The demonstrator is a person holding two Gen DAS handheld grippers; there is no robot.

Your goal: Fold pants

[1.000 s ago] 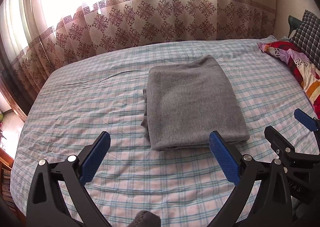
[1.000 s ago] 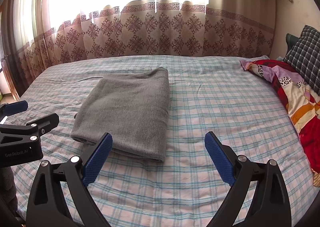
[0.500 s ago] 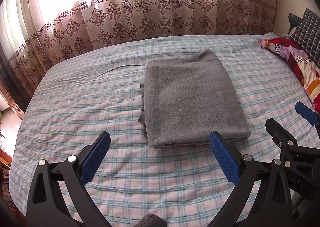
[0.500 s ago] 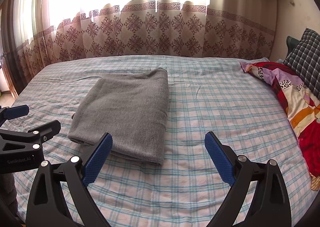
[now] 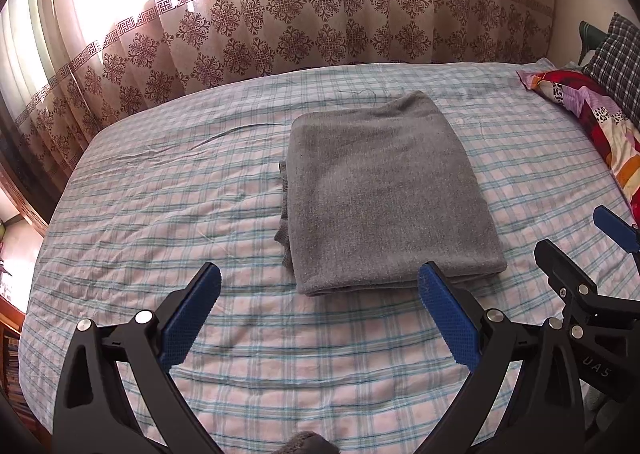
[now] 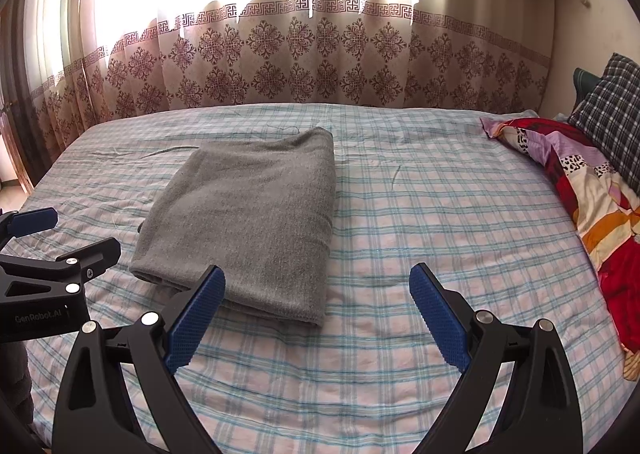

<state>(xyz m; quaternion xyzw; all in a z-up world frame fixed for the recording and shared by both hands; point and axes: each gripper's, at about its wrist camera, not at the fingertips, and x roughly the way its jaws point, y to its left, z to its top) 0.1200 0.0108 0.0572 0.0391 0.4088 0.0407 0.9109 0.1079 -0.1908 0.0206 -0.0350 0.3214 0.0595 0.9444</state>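
Grey pants (image 5: 384,189) lie folded in a neat rectangle on the checked bed sheet (image 5: 160,213); they also show in the right wrist view (image 6: 252,213). My left gripper (image 5: 320,318) is open and empty, just short of the pants' near edge. My right gripper (image 6: 316,314) is open and empty, near the pants' near right corner. Each gripper shows at the edge of the other's view: the right one (image 5: 580,278), the left one (image 6: 52,254).
A patterned curtain (image 5: 320,21) hangs behind the bed. A colourful quilt (image 6: 580,189) and a checked pillow (image 6: 612,101) lie at the right. The bed's left edge drops off near shelves (image 5: 12,334).
Both grippers have drawn back slightly from the pants and tilted up a little. The pants lie unchanged.
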